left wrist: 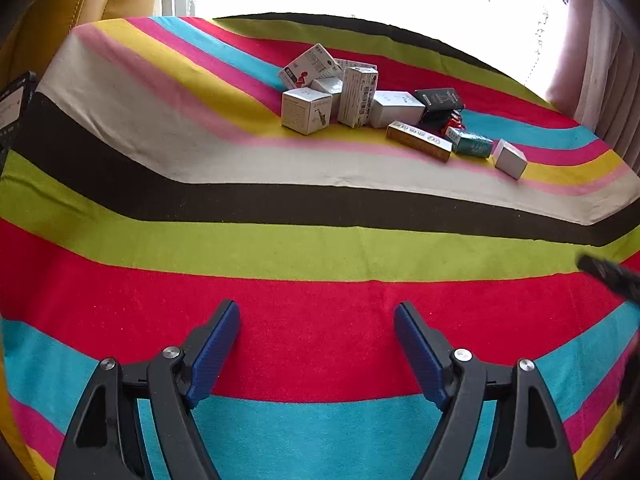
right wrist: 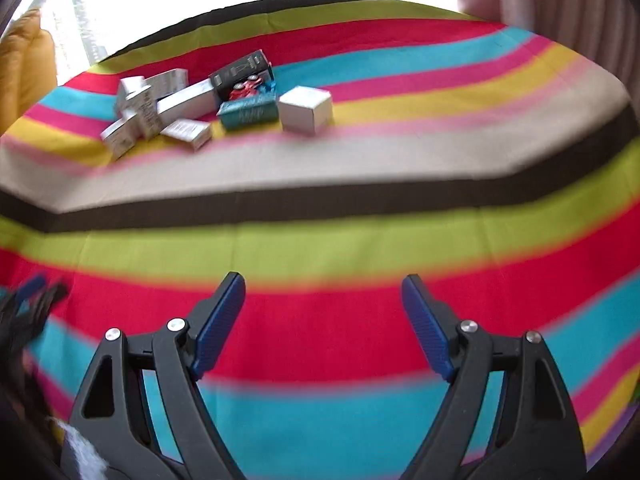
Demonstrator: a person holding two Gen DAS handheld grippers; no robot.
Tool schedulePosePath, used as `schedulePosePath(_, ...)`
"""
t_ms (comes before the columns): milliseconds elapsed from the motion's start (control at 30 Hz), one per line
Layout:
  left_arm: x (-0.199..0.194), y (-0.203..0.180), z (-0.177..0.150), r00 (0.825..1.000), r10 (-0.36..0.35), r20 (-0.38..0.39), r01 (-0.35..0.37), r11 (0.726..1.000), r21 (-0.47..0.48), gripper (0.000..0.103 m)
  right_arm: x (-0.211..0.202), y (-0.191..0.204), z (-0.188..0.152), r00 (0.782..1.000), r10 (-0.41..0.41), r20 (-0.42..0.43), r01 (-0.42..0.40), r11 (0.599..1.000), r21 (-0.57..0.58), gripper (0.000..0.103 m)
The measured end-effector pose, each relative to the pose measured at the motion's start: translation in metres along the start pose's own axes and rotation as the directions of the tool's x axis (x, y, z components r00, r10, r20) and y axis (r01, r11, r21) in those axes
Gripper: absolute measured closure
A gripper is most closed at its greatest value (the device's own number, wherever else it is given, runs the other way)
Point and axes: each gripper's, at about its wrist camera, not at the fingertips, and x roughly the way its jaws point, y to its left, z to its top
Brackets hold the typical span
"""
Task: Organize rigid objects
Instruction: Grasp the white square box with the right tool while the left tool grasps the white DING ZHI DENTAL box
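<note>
Several small cardboard boxes lie in a loose heap on a striped tablecloth (left wrist: 320, 248), far ahead of both grippers. The left wrist view shows a white cube box (left wrist: 306, 111), a tall white box (left wrist: 357, 96), a black box (left wrist: 439, 100), a gold-edged flat box (left wrist: 418, 141), a teal box (left wrist: 472, 143) and a lone white box (left wrist: 510, 159). In the right wrist view the teal box (right wrist: 248, 111) and a white box (right wrist: 306, 110) stand nearest. My left gripper (left wrist: 317, 316) is open over the red stripe, empty. My right gripper (right wrist: 324, 290) is open too, nothing between its fingers.
The cloth drapes over the table's near edge (left wrist: 320, 204). A yellow cushion (left wrist: 60, 12) sits at the back left, a pale curtain (left wrist: 600, 80) at the back right. The other gripper's tip shows at the right edge (left wrist: 608, 274) and, blurred, at the left edge (right wrist: 32, 296).
</note>
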Motion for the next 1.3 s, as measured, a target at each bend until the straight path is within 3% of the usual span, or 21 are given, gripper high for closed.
schedulePosePath(167,0.000,0.002,-0.003,0.999,-0.033,0.000,0.033,0.999,0.005,0.016,0.067,0.012,0.055,0.998,-0.034,-0.047,0.032,0.998,-0.049,0.020)
schedulePosePath(200,0.000,0.001,-0.001,0.999,-0.039,-0.001,0.039,0.999,0.004,0.015,0.075,0.012,0.064,0.999,-0.032,-0.034,0.030,0.998,-0.051,0.013)
schedulePosePath(433,0.007,-0.011,0.000,0.999,-0.017,-0.028,0.019,0.998,0.052,0.007,0.123,0.020,0.117,0.998,0.008,-0.060,-0.014,0.995,-0.102,0.001)
schedulePosePath(567,0.008,-0.013,-0.001,0.999,-0.016,-0.035,0.019,0.998,0.065,0.004,0.136,0.027,0.132,0.998,0.032,-0.057,-0.040,0.990,-0.136,0.001)
schedulePosePath(600,0.008,-0.013,-0.001,0.999,-0.017,-0.036,0.020,0.998,0.065,0.004,0.134,0.028,0.131,0.998,0.050,-0.047,-0.057,0.987,-0.149,0.008)
schedulePosePath(633,0.008,-0.013,-0.001,0.999,-0.017,-0.037,0.020,0.998,0.066,0.004,0.129,0.028,0.130,0.998,0.059,-0.028,-0.063,0.985,-0.161,0.040)
schedulePosePath(667,0.009,-0.013,-0.001,0.999,-0.017,-0.037,0.019,0.997,0.069,0.003,0.122,0.029,0.126,0.998,0.061,-0.012,-0.062,0.984,-0.169,0.044)
schedulePosePath(967,0.010,-0.017,-0.001,0.999,-0.008,-0.048,0.012,0.996,0.085,0.001,0.044,0.019,0.029,0.991,0.135,-0.010,-0.133,0.964,-0.229,0.044)
schedulePosePath(1100,0.011,-0.019,-0.001,0.998,0.008,-0.056,-0.003,0.995,0.097,0.000,0.025,0.012,0.008,0.992,0.126,0.002,-0.122,0.966,-0.227,0.044)
schedulePosePath(1200,0.014,-0.024,0.003,0.997,0.022,-0.078,-0.016,0.997,0.078,0.000,0.025,0.006,0.011,0.993,0.117,0.000,-0.114,0.968,-0.225,0.044)
schedulePosePath(1300,0.021,-0.040,0.012,0.995,-0.019,-0.097,0.024,0.998,0.050,0.000,0.034,0.016,0.019,0.994,0.110,0.000,-0.107,0.968,-0.229,0.044)
